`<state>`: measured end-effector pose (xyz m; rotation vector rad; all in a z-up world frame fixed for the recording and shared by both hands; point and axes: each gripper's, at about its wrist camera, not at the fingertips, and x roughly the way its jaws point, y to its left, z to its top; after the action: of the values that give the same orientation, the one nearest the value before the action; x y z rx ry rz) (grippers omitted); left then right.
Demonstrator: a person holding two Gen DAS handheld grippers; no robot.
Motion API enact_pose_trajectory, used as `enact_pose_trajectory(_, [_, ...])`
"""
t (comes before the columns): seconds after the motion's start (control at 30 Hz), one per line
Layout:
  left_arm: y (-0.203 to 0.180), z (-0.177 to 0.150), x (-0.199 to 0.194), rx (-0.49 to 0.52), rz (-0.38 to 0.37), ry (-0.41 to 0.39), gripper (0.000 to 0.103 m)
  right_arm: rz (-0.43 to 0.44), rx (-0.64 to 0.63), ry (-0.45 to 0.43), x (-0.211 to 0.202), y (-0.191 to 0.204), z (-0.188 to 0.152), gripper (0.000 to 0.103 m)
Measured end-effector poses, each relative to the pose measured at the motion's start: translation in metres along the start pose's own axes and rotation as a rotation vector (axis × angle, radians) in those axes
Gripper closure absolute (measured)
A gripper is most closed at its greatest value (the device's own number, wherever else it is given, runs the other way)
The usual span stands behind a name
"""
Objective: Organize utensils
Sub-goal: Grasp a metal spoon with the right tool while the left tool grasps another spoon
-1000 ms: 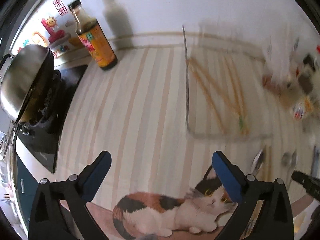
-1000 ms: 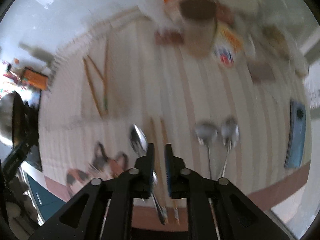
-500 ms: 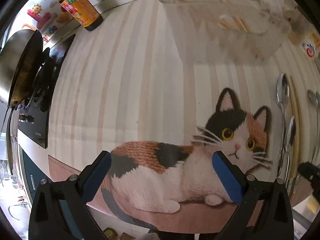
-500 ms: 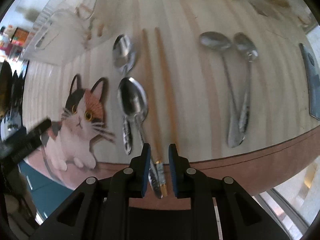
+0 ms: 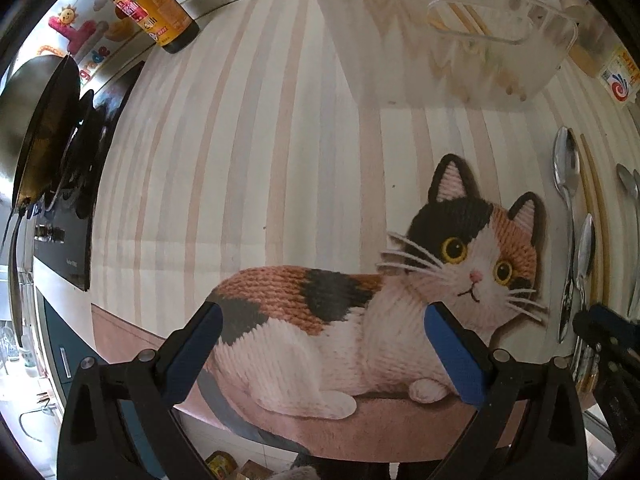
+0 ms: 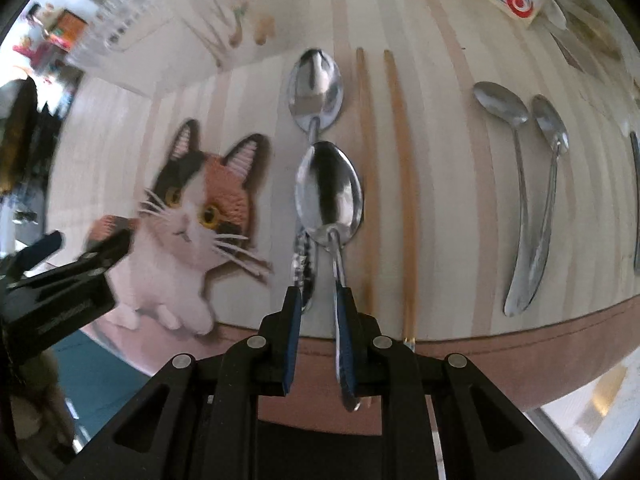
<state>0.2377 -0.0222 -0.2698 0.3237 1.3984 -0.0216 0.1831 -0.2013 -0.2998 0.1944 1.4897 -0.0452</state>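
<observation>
Spoons and chopsticks lie in a row on the striped mat that covers the desk, near its front edge. In the right wrist view, the nearer spoon has its bowl up off the mat, and its thin handle runs down between the blue pads of the right claw. The claw's jaws stand narrow, with the handle lying against the right-hand pad; whether both pads press on it cannot be told. A second spoon lies just behind it, its handle passing under the nearer bowl. Just to their right a pair of chopsticks lies flat, the two sticks side by side. Further right two more spoons lie with their handles crossing.

The left claw hangs over the printed cat on the mat, jaws wide apart with nothing between them. Behind the cat stands a clear plastic bin with more chopsticks inside. At the far left a sauce bottle stands by the wall beside a wok on the stove.
</observation>
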Motion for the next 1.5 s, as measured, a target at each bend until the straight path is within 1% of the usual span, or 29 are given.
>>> enact_pose_trajectory(0.03, [0.001,0.0,0.0,0.001,0.0,-0.001,0.0,-0.032,-0.007,0.022,0.006,0.0,0.001,0.084])
enact_pose_trajectory(0.07, [0.0,0.0,0.0,0.002,0.0,-0.002,0.0,-0.038,-0.004,-0.003,0.005,-0.001,0.001,0.088])
enact_pose_trajectory(0.13, [-0.001,-0.001,-0.001,0.005,-0.001,-0.004,0.0,-0.088,-0.011,-0.008,0.01,0.0,0.001,0.096])
enact_pose_trajectory(0.2, [-0.003,-0.002,-0.002,0.006,-0.002,-0.007,0.0,-0.077,0.023,-0.018,0.012,-0.009,0.0,0.096])
enact_pose_trajectory(0.27, [-0.006,-0.002,-0.004,0.008,-0.005,-0.007,0.0,-0.085,0.06,-0.023,0.014,-0.022,0.0,0.096])
enact_pose_trajectory(0.37, [-0.018,0.0,-0.007,0.019,-0.031,-0.008,0.0,-0.059,0.122,-0.021,0.019,-0.041,0.002,0.097])
enact_pose_trajectory(0.47, [-0.04,0.007,-0.012,0.043,-0.079,-0.018,0.0,-0.035,0.163,-0.017,0.022,-0.06,0.005,0.097])
enact_pose_trajectory(0.57, [-0.065,0.019,-0.012,0.052,-0.158,-0.004,0.001,-0.036,0.209,-0.024,0.025,-0.083,0.009,0.097])
enact_pose_trajectory(0.67, [-0.095,0.032,-0.006,0.065,-0.261,0.037,0.002,-0.019,0.267,-0.025,0.029,-0.105,0.012,0.097])
enact_pose_trajectory(0.73, [-0.115,0.038,-0.004,0.089,-0.289,0.051,0.008,-0.009,0.3,-0.028,0.032,-0.118,0.014,0.097])
enact_pose_trajectory(0.83, [-0.139,0.044,0.001,0.115,-0.293,0.06,0.029,-0.011,0.336,-0.038,0.035,-0.139,0.016,0.097])
enact_pose_trajectory(0.87, [-0.144,0.046,0.002,0.121,-0.285,0.058,0.041,-0.006,0.345,-0.04,0.036,-0.145,0.017,0.097])
enact_pose_trajectory(0.9, [-0.15,0.046,0.001,0.129,-0.245,0.036,0.046,-0.004,0.352,-0.041,0.036,-0.152,0.016,0.097])
enact_pose_trajectory(0.93, [-0.154,0.046,-0.001,0.136,-0.247,0.012,0.052,-0.003,0.357,-0.042,0.036,-0.154,0.018,0.097])
enact_pose_trajectory(0.97, [-0.159,0.046,-0.004,0.145,-0.246,0.001,0.069,-0.002,0.361,-0.044,0.037,-0.158,0.017,0.097])
enact_pose_trajectory(1.0, [-0.163,0.045,-0.007,0.167,-0.244,-0.009,0.092,-0.001,0.363,-0.046,0.039,-0.159,0.017,0.097])
enact_pose_trajectory(1.03, [-0.167,0.044,-0.008,0.182,-0.239,-0.006,0.098,-0.003,0.364,-0.048,0.041,-0.16,0.017,0.097])
enact_pose_trajectory(1.1, [-0.171,0.041,-0.01,0.214,-0.219,-0.016,0.098,-0.011,0.361,-0.048,0.041,-0.162,0.017,0.097])
enact_pose_trajectory(1.13, [-0.171,0.037,-0.01,0.237,-0.194,-0.029,0.098,-0.015,0.359,-0.048,0.043,-0.162,0.018,0.097])
enact_pose_trajectory(1.23, [-0.163,0.024,-0.009,0.244,-0.165,-0.036,0.098,-0.026,0.346,-0.049,0.038,-0.149,0.025,0.097])
enact_pose_trajectory(1.37, [-0.129,0.004,-0.001,0.184,-0.148,-0.004,0.099,-0.012,0.306,-0.035,0.039,-0.122,0.021,0.1])
enact_pose_trajectory(1.5, [-0.096,-0.012,0.007,0.107,-0.136,0.034,0.099,0.005,0.222,-0.013,0.046,-0.09,0.023,0.1])
